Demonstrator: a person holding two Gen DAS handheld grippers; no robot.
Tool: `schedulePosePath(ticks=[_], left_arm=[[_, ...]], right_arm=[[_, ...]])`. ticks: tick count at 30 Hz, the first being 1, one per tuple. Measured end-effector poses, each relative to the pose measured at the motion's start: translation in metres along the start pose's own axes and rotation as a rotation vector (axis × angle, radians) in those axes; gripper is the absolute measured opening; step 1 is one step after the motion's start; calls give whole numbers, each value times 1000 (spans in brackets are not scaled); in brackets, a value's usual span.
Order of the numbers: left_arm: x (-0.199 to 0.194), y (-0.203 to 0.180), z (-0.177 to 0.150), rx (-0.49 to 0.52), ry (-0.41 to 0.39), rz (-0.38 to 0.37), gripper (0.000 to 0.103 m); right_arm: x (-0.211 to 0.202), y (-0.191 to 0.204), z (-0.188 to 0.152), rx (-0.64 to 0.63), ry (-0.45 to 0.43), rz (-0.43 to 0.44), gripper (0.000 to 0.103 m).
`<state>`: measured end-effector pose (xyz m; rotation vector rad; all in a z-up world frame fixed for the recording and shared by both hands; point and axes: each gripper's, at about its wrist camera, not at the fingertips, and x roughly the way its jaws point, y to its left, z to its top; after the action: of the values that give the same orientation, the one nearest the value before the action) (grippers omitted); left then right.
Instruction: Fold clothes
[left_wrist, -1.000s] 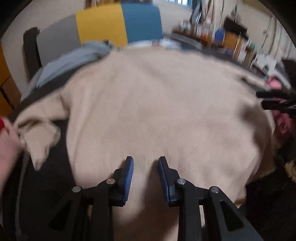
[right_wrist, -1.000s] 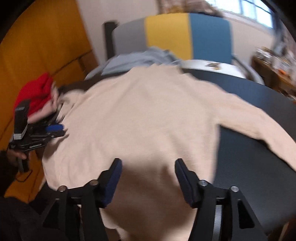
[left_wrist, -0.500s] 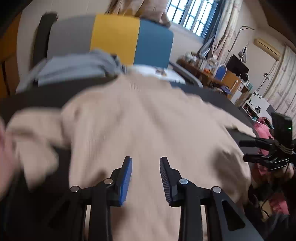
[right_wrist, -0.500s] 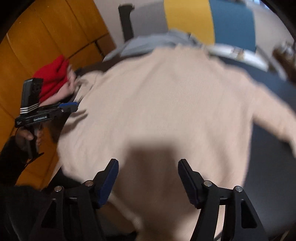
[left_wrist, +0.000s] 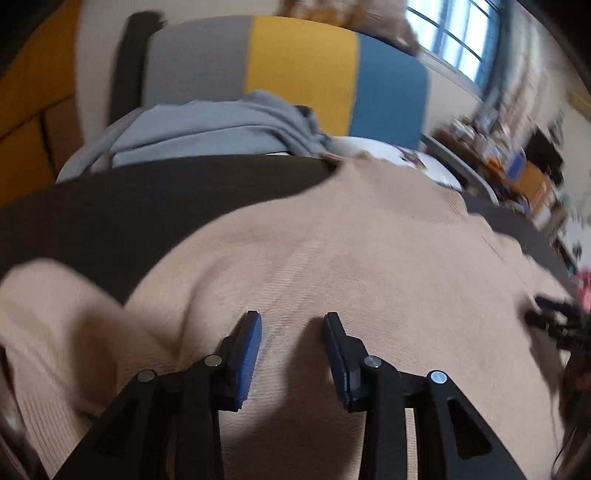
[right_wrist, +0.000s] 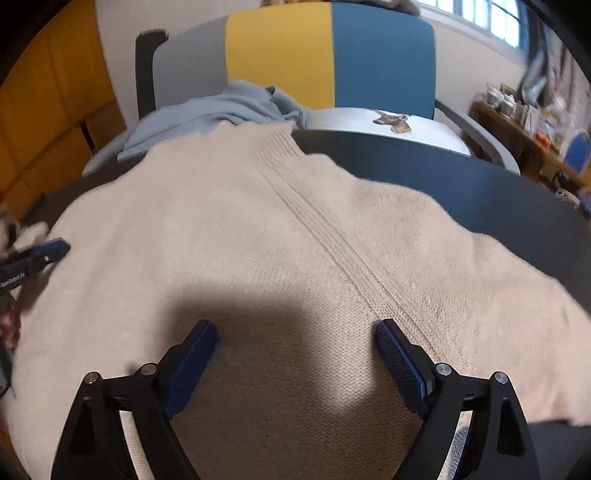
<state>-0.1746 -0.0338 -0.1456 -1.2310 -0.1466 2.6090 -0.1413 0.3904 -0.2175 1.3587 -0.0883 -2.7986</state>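
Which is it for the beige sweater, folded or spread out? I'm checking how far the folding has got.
Spread. The beige sweater lies open across the dark table, one sleeve stretched sideways, with no folded layers visible.

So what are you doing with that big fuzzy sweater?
A person is folding clothes with a hand-held gripper in each hand. The beige sweater lies spread across the dark table. The left hand-held gripper and the right hand-held gripper both hover over it with jaws opening and nothing pinched yet. A grey garment waits on the striped chair behind.
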Motion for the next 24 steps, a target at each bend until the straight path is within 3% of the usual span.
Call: schedulePosePath(ticks=[6,8,12,14,16,22,24], left_arm=[[2,-24,-6,97,-4,126,36],[3,-27,-6,110,-4,142,36],[-2,-21,-9,89,-2,130,38],[-3,-25,-11,109,-4,162,39],[-4,-28,-12,122,-5,186,42],[-3,-23,-11,98,-3,167,44],[-3,-22,-11,96,-2,166,44]], right_arm=[[6,-12,8,27,1,32,96],[-5,-28,6,103,-52,131,93],[-58,-97,-10,408,-199,280,92],[-88,-156,-41,625,-281,299,92],[-120,-214,-81,815,-350,232,92],[-199,-327,-185,1117,-460,-122,91],[-204,-347,-200,1189,-455,-126,88]])
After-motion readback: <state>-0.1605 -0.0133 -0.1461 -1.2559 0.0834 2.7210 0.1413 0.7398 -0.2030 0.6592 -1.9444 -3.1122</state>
